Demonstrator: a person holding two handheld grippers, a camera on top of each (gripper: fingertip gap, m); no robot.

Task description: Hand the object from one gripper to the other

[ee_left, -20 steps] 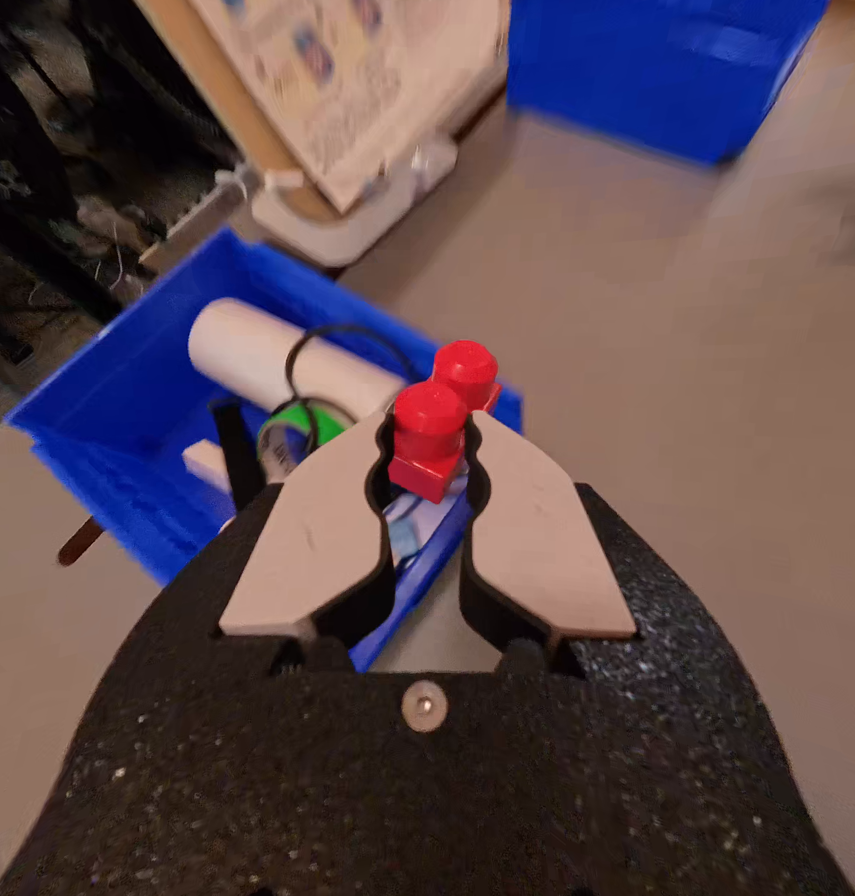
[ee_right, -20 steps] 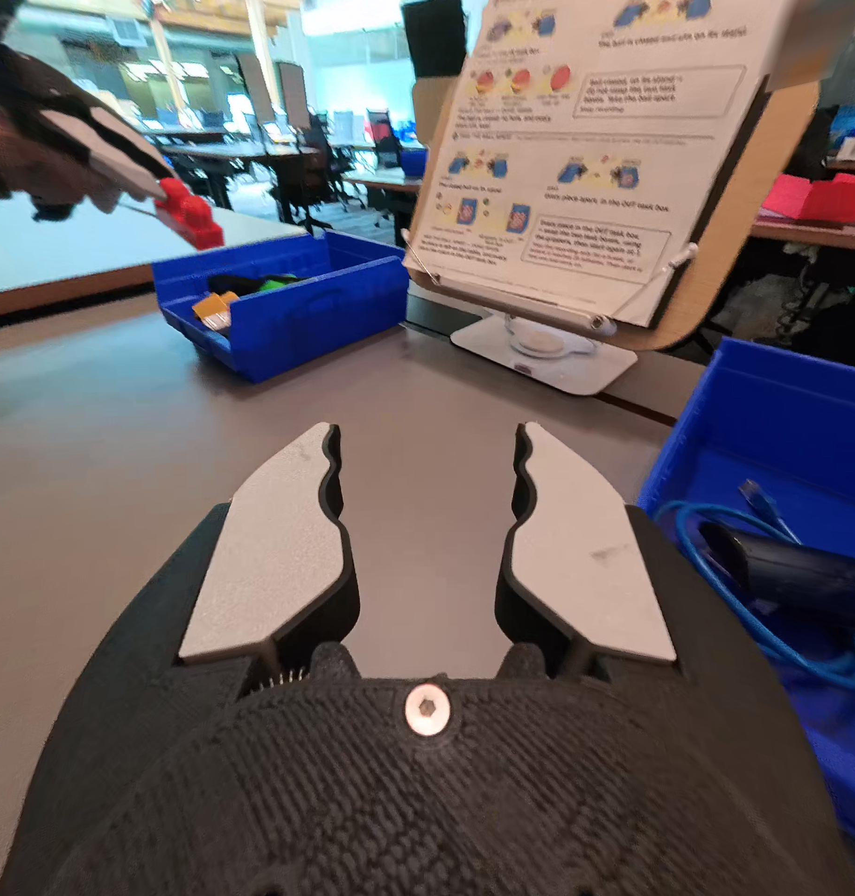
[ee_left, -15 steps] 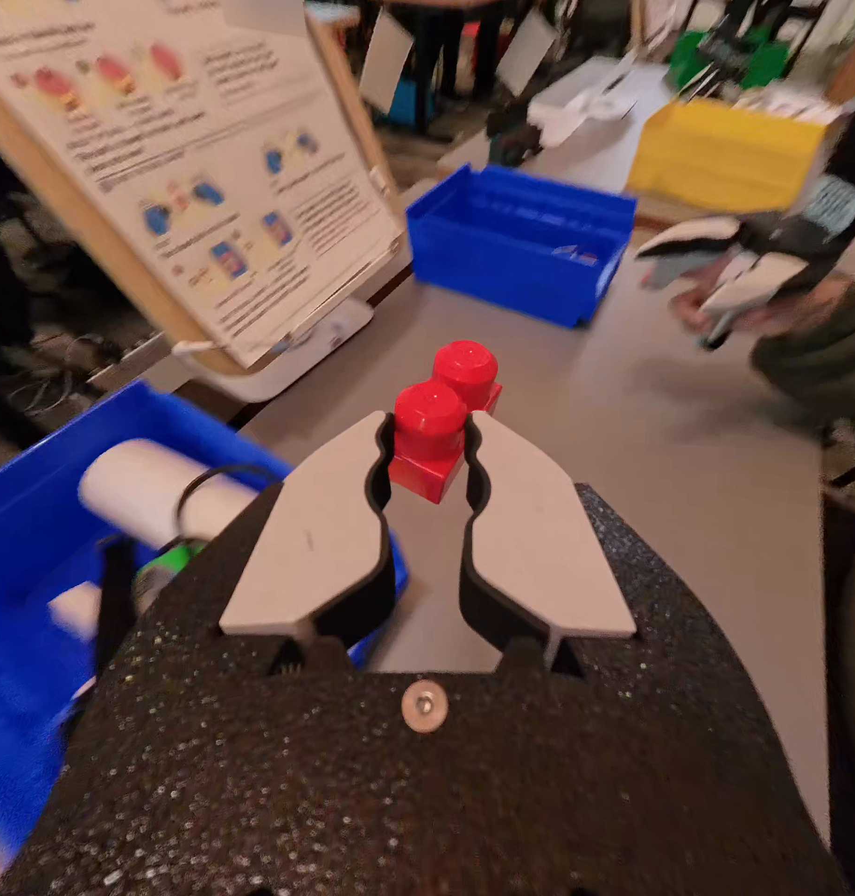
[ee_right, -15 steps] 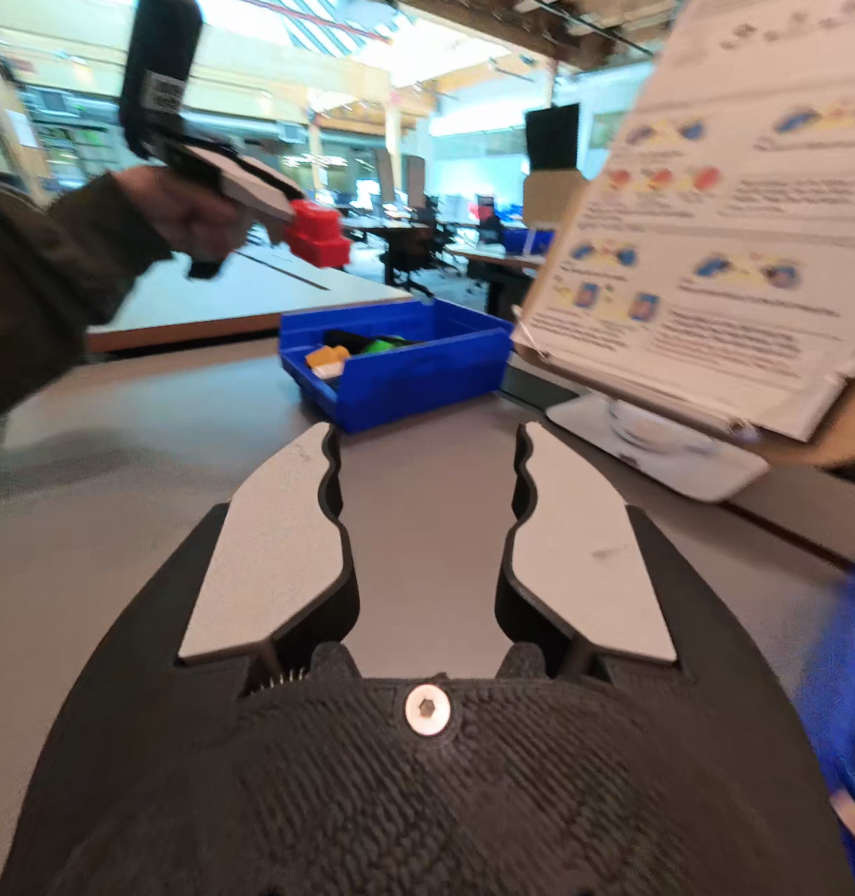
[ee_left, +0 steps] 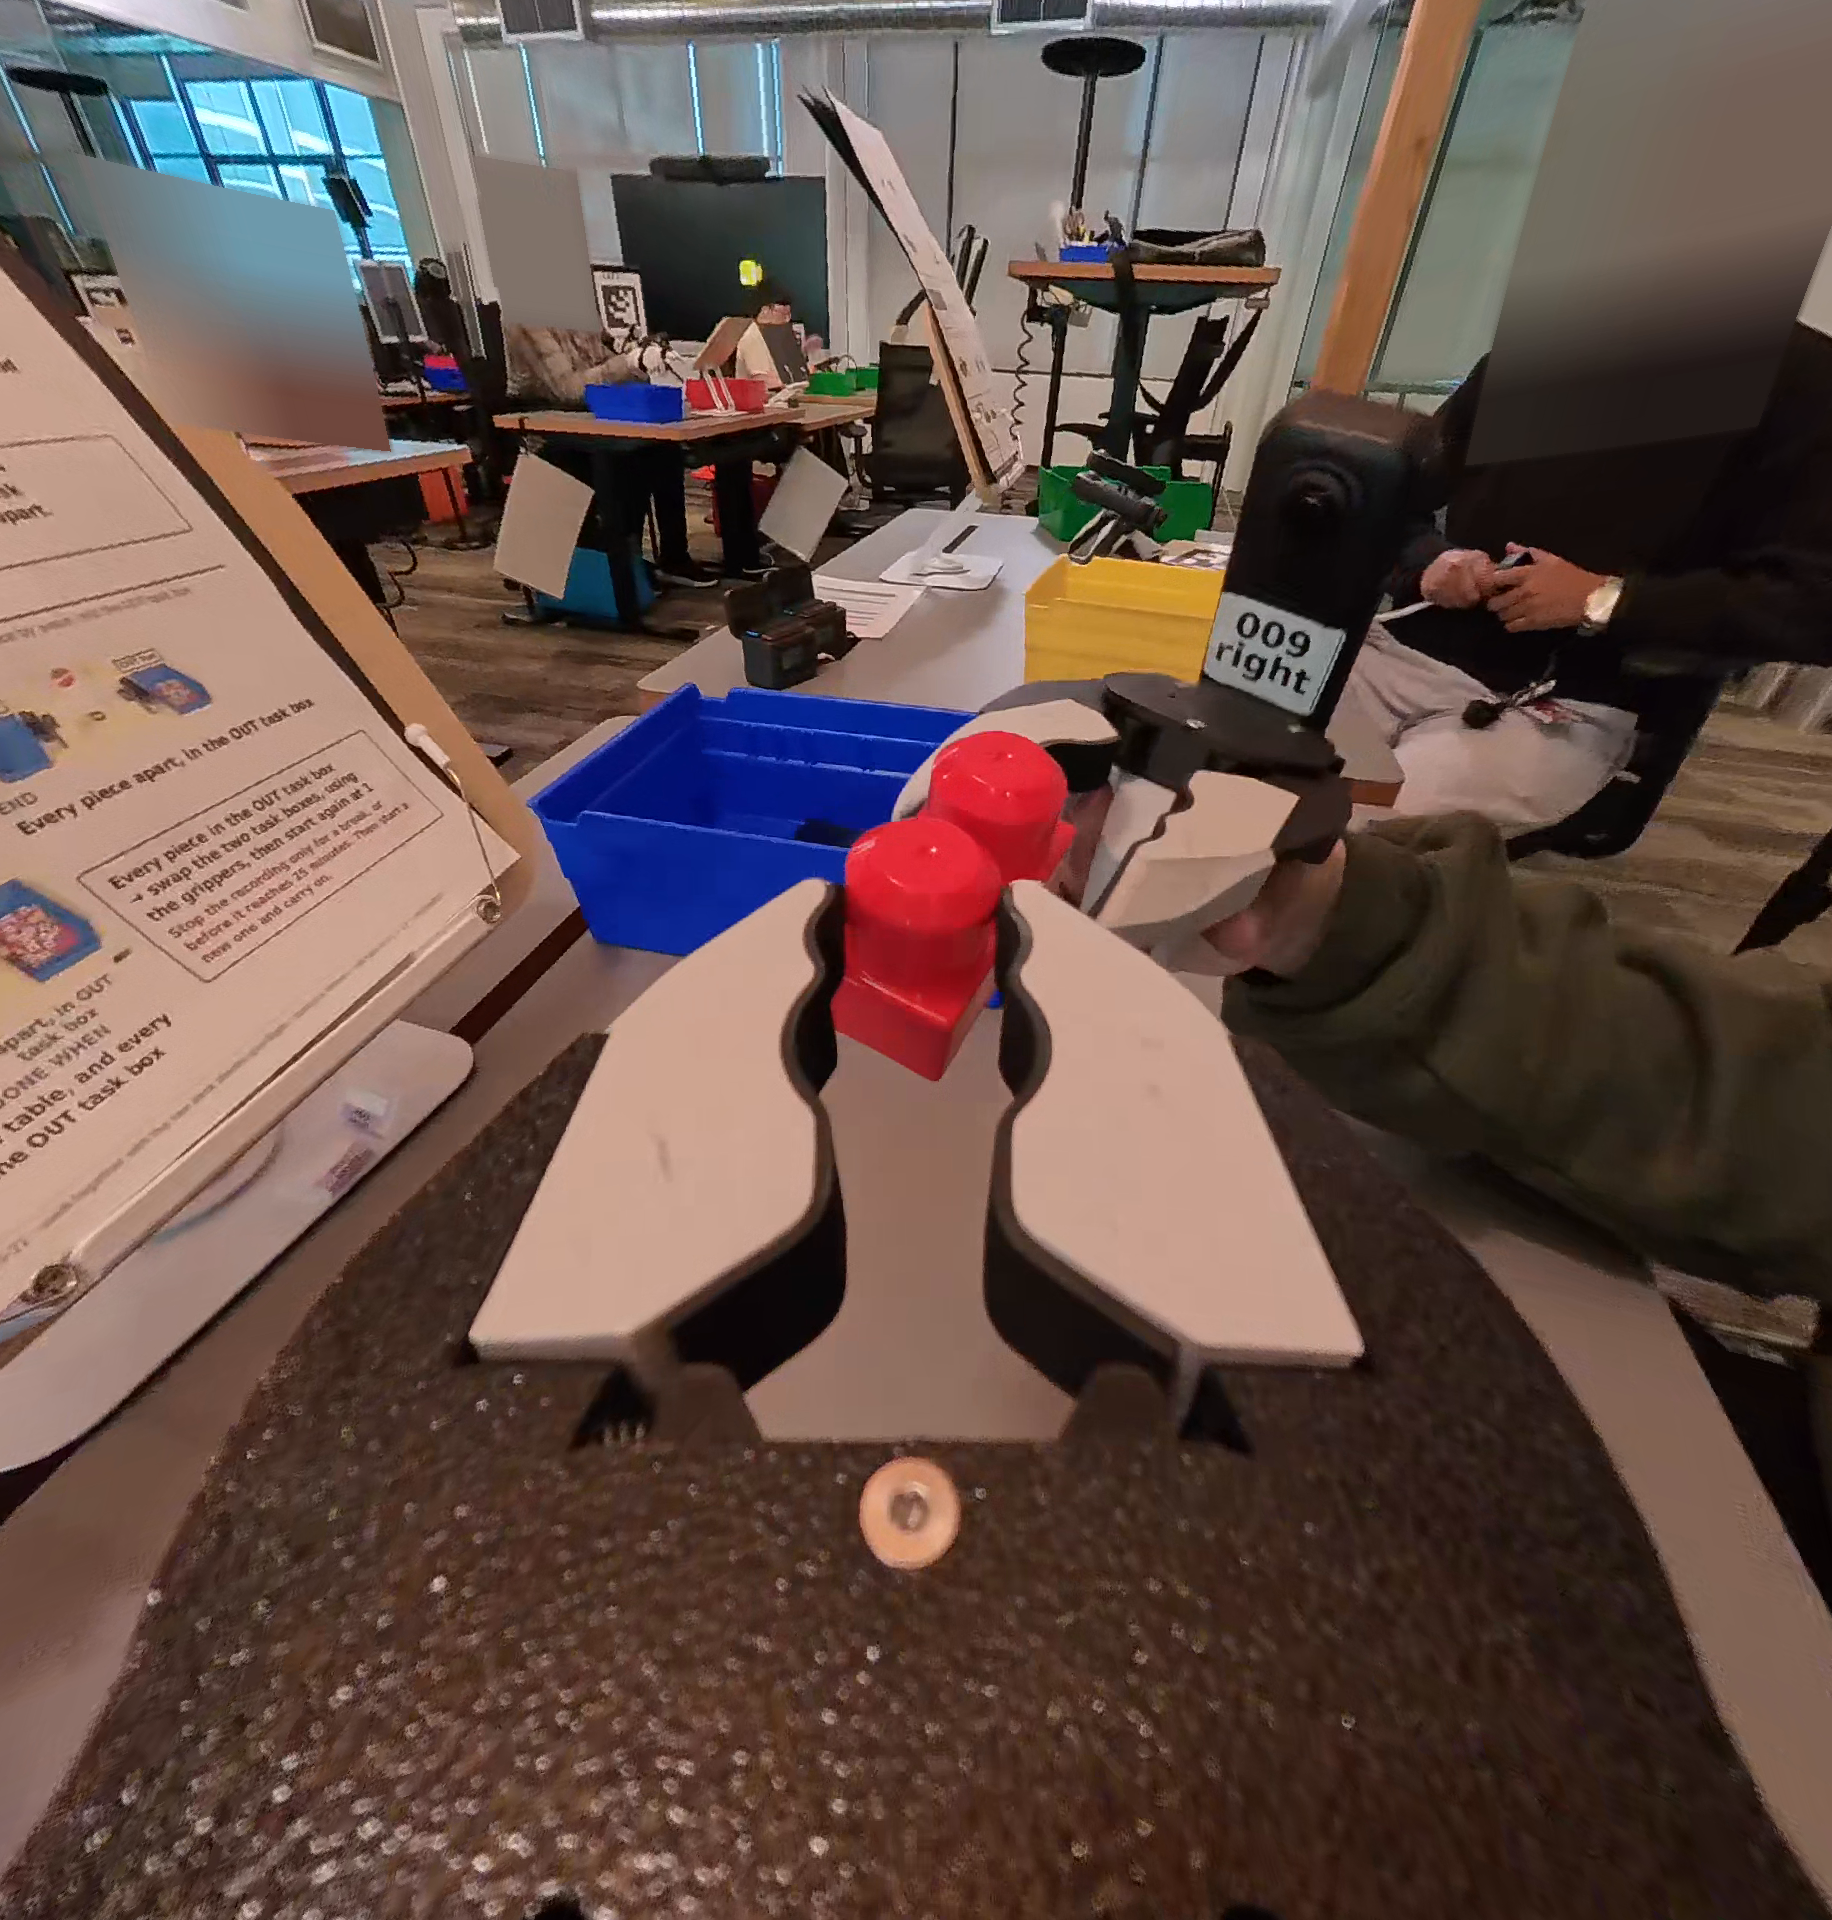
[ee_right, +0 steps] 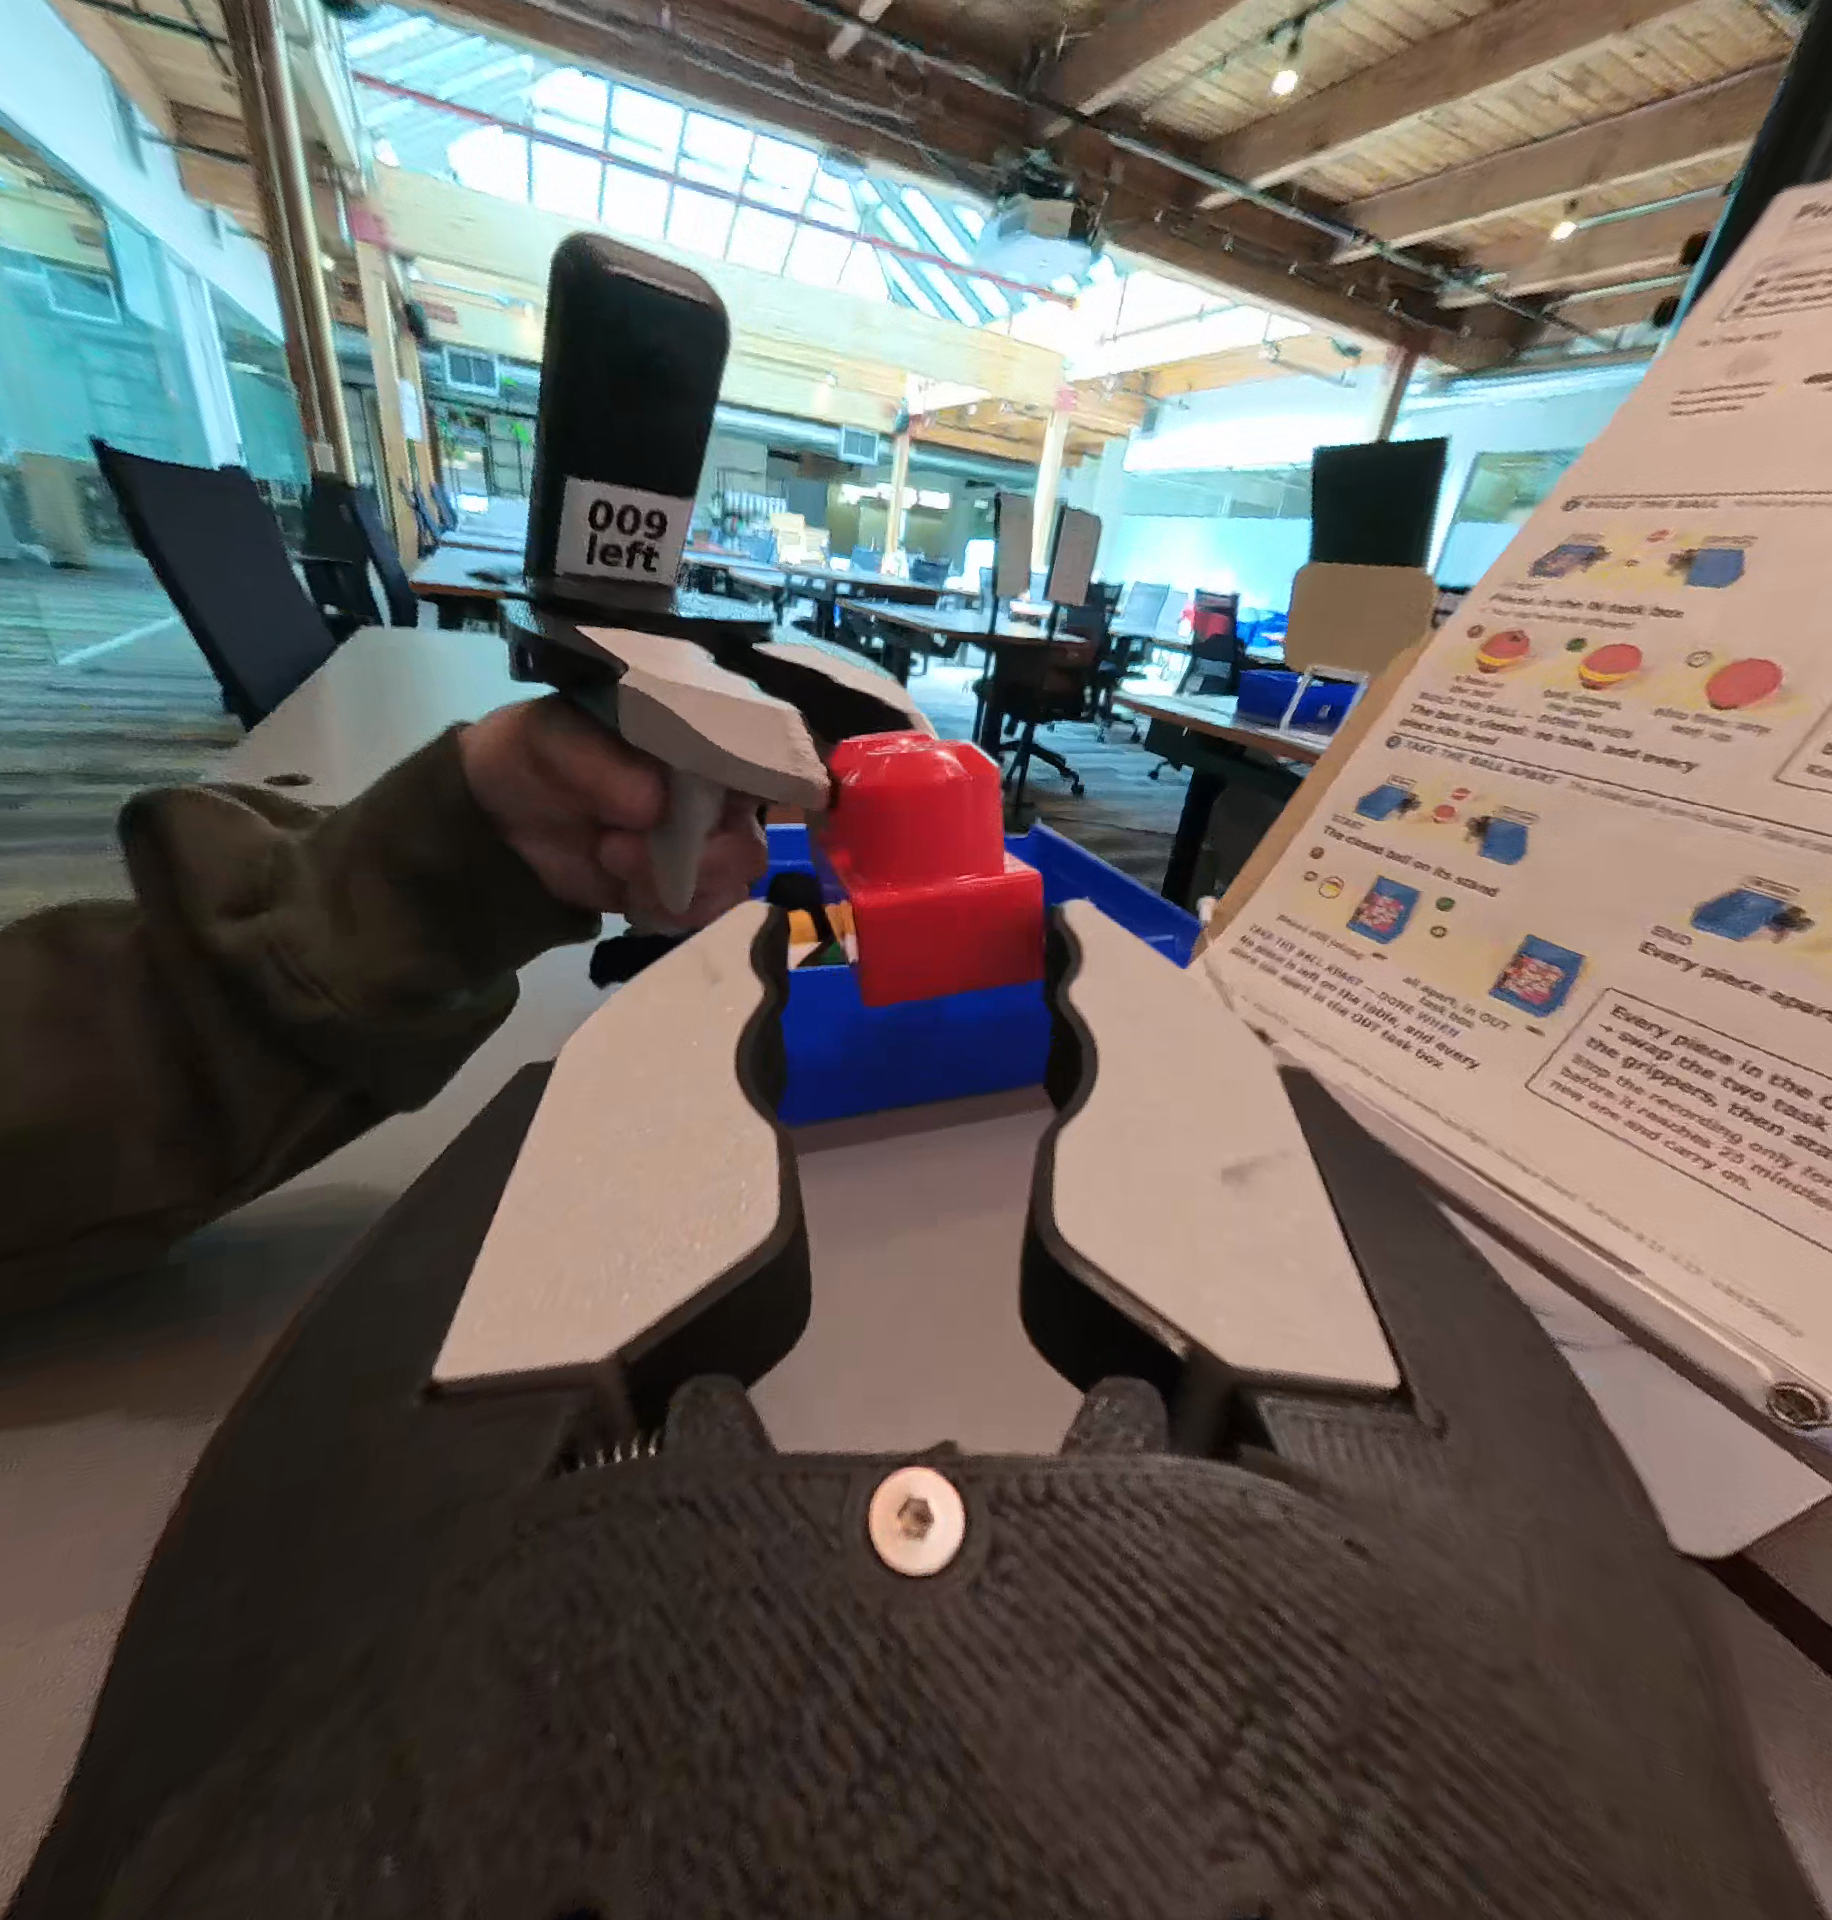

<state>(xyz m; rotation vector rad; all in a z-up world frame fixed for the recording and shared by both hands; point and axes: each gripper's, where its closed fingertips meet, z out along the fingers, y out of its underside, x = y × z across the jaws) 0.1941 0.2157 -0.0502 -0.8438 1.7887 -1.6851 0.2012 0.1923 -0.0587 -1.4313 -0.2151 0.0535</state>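
Grip status: the left gripper [ee_left: 917, 920] has its jaws closed narrow on the near stud of the red two-stud block [ee_left: 927, 925], which is held clear above the grey table [ee_left: 1577, 1382]. The right gripper [ee_right: 917, 935] faces it with jaws spread wide; the block's far end [ee_right: 933, 883] lies at the mouth of the gap, at 12 o'clock from the right gripper's centre screw, and contact with either finger cannot be determined. In the left wrist view the right gripper [ee_left: 1094, 821] sits at 1 o'clock, its fingers flanking the far stud. A blue bin [ee_left: 725, 821] stands on the table behind the block at 11 o'clock. An instruction sheet on a stand [ee_left: 164, 831] occupies 9 o'clock.
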